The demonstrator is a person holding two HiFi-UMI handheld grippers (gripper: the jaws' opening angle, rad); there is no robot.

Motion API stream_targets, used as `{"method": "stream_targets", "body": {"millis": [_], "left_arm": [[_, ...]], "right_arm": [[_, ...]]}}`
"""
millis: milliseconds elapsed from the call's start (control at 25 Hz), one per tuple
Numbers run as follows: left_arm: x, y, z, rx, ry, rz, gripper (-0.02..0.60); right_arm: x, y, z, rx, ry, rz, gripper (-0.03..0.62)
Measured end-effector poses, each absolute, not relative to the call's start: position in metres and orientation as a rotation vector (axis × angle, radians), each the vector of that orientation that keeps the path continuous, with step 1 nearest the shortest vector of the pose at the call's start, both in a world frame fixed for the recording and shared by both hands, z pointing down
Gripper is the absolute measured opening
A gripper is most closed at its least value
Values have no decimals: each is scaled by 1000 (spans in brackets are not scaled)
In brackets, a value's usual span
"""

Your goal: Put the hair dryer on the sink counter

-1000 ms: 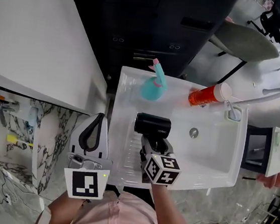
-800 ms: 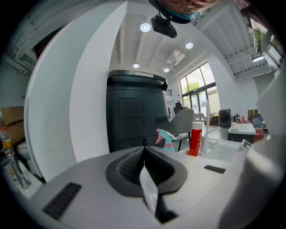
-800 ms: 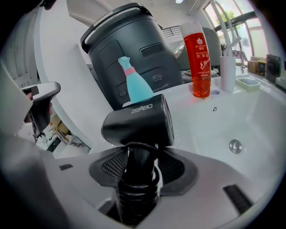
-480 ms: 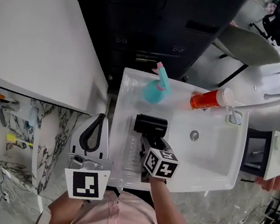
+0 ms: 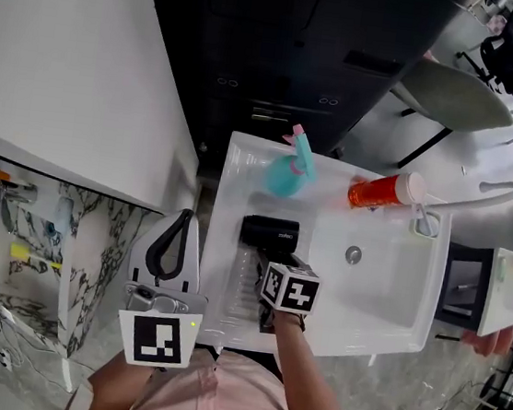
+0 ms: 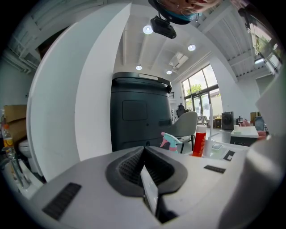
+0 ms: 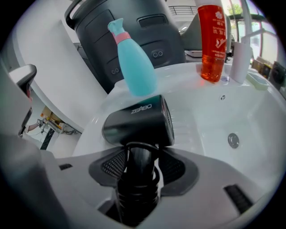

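Above the white sink counter (image 5: 224, 242), right gripper (image 7: 136, 163) clamps the hair dryer (image 7: 138, 120); left gripper (image 6: 144, 154) has jaws together.

The black hair dryer (image 5: 270, 233) is over the ribbed left surface (image 5: 234, 285) of the white sink (image 5: 392, 309). Its handle runs back under the right gripper (image 5: 266, 264), which seems to clamp it, though the marker cube hides the jaws. A teal spray bottle (image 5: 288, 171) and an orange bottle (image 5: 379, 191) stand behind. The left gripper (image 5: 178, 222) hangs beside the sink's left edge.
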State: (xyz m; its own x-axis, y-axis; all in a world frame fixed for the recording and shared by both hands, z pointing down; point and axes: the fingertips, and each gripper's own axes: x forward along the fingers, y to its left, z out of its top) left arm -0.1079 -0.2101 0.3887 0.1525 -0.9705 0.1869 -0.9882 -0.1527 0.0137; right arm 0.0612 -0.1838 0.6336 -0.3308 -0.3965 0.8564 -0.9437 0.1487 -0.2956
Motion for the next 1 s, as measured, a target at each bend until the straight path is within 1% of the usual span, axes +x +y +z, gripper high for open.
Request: {"method": "stream_targets", "body": {"millis": [160,240,280,560,680,800,960,1000], "left_arm": [[-111,-210,385,2281,-1959,187,9],[-113,-210,383,2284,-1961,180,9],[-114,-209,382,2284,-1963,176,9],[-113,-206,373,2315,-1955,147,9],[-107,-201,360,2353,-1945,115,11],[-101,-191,338,2389,-1953,77,11],[-92,-185,296,2475,-1974,6,9],[-90,-185,284,2501,-1981,-17,11]], "right_arm": [[59,-184,634,1212,-1801,1161,230],[56,-182,634,1185,-1804,1201,353],[56,-182,632,1185,-1807,1212,377],[62,-187,595,1252,-1888,1153,360],[61,-191,564,1318,-1973,1119,339],[58,-191,516,1398,-2102,1064,294],[50,-198,428,1504,-2400,868,176],[50,-200,406,1534,-2461,777,134]]}}
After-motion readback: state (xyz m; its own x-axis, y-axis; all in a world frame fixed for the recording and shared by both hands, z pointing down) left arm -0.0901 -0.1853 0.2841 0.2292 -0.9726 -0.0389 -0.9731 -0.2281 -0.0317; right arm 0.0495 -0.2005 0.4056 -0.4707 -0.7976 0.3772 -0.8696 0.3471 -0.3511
